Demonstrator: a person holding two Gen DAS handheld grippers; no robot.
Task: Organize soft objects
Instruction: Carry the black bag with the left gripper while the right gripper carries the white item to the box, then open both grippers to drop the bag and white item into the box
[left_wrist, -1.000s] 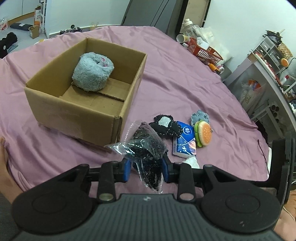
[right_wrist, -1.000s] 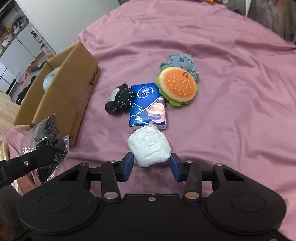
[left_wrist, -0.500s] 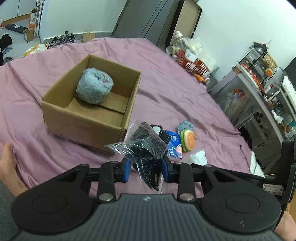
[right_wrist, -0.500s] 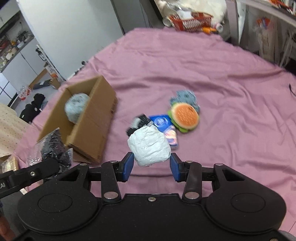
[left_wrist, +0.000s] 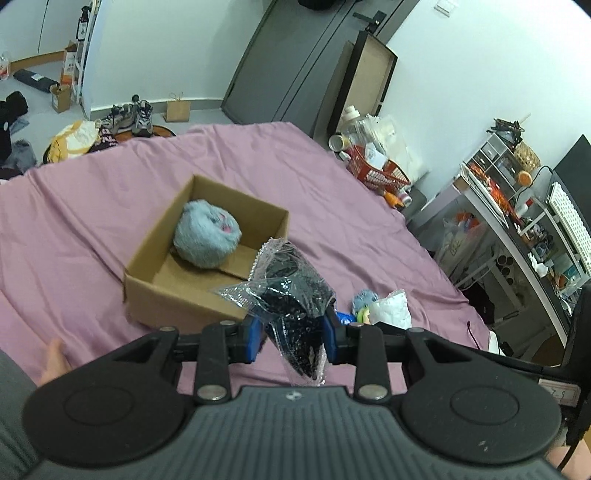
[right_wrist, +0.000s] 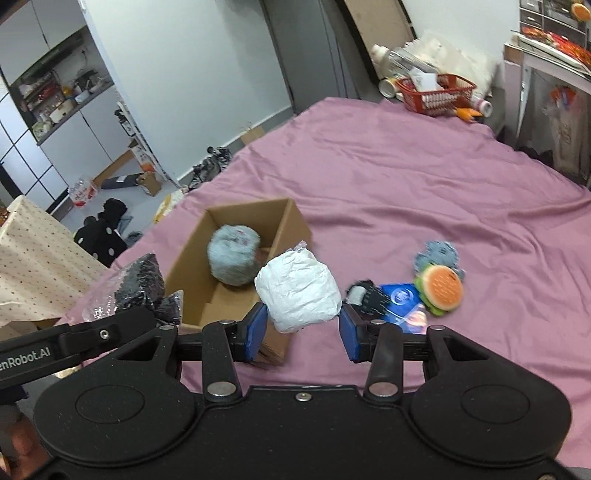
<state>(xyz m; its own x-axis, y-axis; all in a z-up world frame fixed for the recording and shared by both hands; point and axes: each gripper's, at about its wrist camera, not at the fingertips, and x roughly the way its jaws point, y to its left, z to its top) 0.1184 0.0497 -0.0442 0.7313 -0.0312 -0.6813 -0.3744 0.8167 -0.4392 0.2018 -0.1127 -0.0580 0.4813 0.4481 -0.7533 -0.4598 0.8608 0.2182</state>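
Orange burger plush (right_wrist: 442, 289) clear only in right wrist view.

We see the tissue pack (left_wrist: 342, 316) mostly hidden behind the bagged black item (left_wrist: 295, 302). The burger toy (right_wrist: 441, 290) looks motion-blurred, and the black plush (right_wrist: 367, 295) sits partly behind the white bundle (right_wrist: 299, 291).

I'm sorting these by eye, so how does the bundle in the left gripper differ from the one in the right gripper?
The black bundle is dark and wrapped in clear crinkly plastic; the white bundle is pale, opaque and rounder. The black bundle hangs below the left gripper; the white bundle sits above the right gripper. Both are held above the bed.
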